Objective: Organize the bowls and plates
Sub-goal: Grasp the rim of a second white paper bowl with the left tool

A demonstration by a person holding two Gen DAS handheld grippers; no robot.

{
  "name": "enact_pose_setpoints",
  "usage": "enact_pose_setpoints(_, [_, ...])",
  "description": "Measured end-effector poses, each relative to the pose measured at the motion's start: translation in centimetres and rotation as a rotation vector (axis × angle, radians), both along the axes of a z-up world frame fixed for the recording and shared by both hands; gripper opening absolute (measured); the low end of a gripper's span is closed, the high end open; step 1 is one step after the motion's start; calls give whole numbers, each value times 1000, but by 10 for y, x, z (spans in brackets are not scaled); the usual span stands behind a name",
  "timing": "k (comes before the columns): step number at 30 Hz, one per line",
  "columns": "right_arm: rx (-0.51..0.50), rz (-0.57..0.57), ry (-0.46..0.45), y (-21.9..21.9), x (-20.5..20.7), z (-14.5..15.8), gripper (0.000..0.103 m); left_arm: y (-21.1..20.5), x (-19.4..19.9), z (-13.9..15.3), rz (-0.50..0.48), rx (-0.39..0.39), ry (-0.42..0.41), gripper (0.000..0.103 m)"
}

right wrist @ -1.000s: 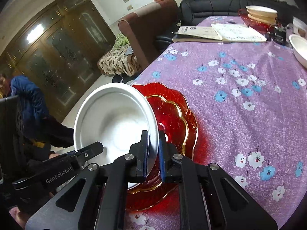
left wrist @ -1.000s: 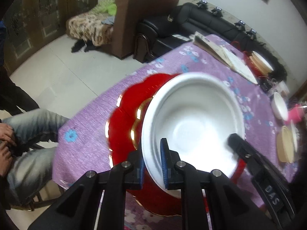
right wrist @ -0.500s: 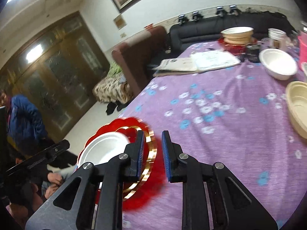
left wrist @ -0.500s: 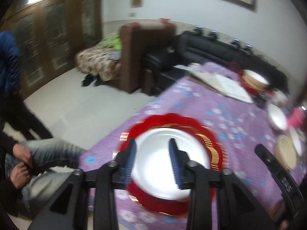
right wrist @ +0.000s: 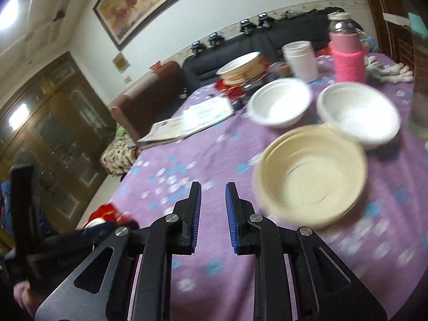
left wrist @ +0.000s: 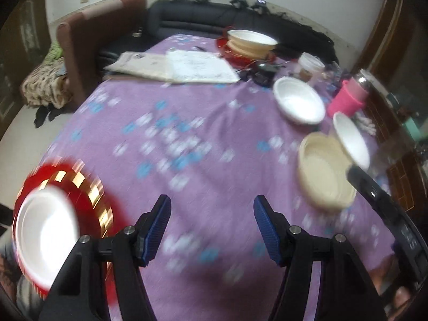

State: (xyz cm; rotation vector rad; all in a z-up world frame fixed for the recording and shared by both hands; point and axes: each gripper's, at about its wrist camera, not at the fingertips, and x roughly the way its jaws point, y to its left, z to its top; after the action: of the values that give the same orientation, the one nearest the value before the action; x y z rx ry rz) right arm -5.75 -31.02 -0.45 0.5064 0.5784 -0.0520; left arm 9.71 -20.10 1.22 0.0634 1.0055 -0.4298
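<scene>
— while the left gripper (left wrist: 212, 227) hangs over the purple table (left wrist: 192, 139), what's it holding?
— nothing, jaws spread wide. the white bowl (left wrist: 45, 230) sits in the red plate (left wrist: 99, 195) at the table's near left edge.
— and the right wrist view?
— right gripper (right wrist: 212, 214) released too, a narrow gap, empty. just beside it a beige bowl (right wrist: 311, 174), with two white bowls (right wrist: 278, 101) behind, toward the far right corner.

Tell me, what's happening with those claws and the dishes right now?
Left gripper open, empty. Right gripper open, empty. White bowl sits on red plate. Beige bowl ahead, path clear.
</scene>
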Motion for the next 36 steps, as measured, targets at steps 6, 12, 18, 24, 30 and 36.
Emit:
enact_pose_setpoints(6, [37,-28,96,-103,59,42,22,-94,79,22,-45,75,-19,65])
enact_pose_setpoints(12, [8,-71,230,-170,142,40,23,-162,146,-1,-87,134,18,66])
enact_pose_setpoints(18, [-108,-31,346,-175,197,15,23,-184,176,-34,-115,95,138,66])
enact_pose_setpoints(24, [-208,-53,414,-176,214,0,23,-197,177,-50,-141,83,178,66])
enact_pose_setpoints(30, [-169,-43,474,-179,225,-25,23,-204,177,-61,-151,88,205,66])
enact_pose_setpoints(36, [-154,-52,476,-183,225,-32,23,-206,180,-61,-143,76,190,66])
